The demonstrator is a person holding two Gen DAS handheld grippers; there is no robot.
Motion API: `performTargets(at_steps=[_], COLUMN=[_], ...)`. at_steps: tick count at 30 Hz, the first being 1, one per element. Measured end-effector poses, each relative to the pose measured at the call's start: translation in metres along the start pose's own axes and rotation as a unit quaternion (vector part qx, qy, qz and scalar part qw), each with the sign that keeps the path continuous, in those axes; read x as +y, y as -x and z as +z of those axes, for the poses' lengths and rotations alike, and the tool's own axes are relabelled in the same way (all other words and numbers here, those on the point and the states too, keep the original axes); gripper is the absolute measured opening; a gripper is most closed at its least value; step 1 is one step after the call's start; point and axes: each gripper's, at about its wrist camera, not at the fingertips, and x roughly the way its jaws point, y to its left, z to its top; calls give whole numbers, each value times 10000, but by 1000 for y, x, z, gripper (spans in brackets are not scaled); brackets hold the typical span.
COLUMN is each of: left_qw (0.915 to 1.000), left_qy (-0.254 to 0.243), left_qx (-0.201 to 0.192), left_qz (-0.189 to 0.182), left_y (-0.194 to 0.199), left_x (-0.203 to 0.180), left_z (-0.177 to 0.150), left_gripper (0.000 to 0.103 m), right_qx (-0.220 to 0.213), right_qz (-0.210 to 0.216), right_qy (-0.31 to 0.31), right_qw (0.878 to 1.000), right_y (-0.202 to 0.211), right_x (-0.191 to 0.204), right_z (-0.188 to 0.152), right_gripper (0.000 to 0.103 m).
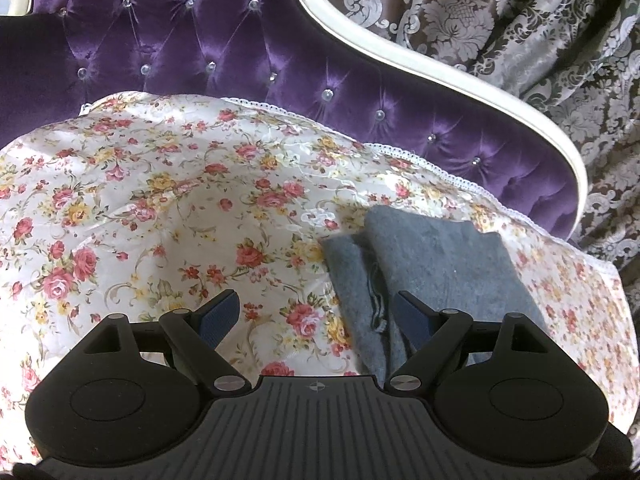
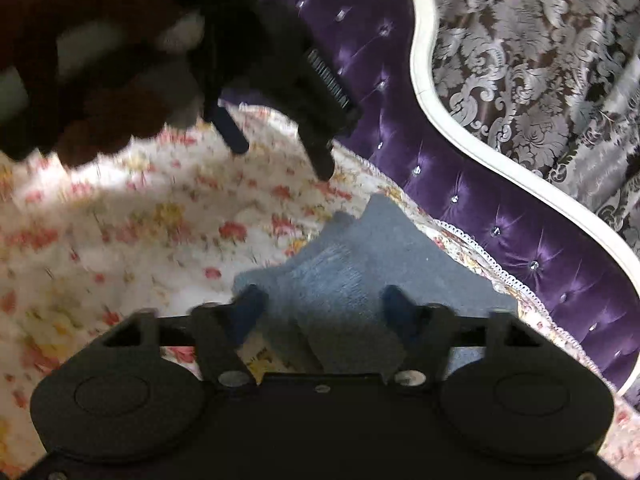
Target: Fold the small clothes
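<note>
Where floral satin sheet (image 1: 168, 200) puckers, soft folded grey cloth (image 1: 432, 256).

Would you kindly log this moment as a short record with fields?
surface: white floral-print bedspread with a lace edge
backdrop: tufted purple velvet headboard in a cream frame
garment: folded grey knit cloth, lying on the bedspread near its lace edge
left gripper: open, nothing between its fingers
right gripper: open above the cloth, not pressing it; view blurred

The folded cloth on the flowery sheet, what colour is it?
Plain grey folded cloth, clearest from the left wrist.
</note>
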Motion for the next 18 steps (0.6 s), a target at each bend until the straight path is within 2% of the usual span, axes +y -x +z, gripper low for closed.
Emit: performTargets(at_steps=[4, 5, 7, 9, 12, 15, 18], left_qw=[10000, 10000, 10000, 10000, 10000, 10000, 9999], left_qy=[29, 33, 28, 9, 9, 24, -94], left_qx=[-9, -8, 0, -11, -54, -83, -12], left_qz=[4, 5, 2, -2, 7, 26, 38], left_y=[0, 0, 0, 1, 2, 0, -6], left_x=[0, 0, 0, -1, -1, -1, -5], left_z=[0, 0, -1, -1, 1, 1, -3], left_gripper=[84, 84, 84, 84, 84, 84, 84], right_qx=[-24, -18, 24, -103, -424, -417, -124], right_qz=[-75, -77, -168, -24, 381, 541, 689], right_qy=[-75, -81, -121, -671, -1820, -1933, -1751], right_qw=[9999, 9999, 9998, 9977, 9816, 9788, 9821], right_y=[-2, -2, -2, 4, 17, 14, -9], right_x=[-5, -6, -9, -21, -45, -36, -15], right_z=[-1, -2, -2, 0, 7, 14, 7], right_gripper=[54, 44, 13, 12, 12, 13, 13])
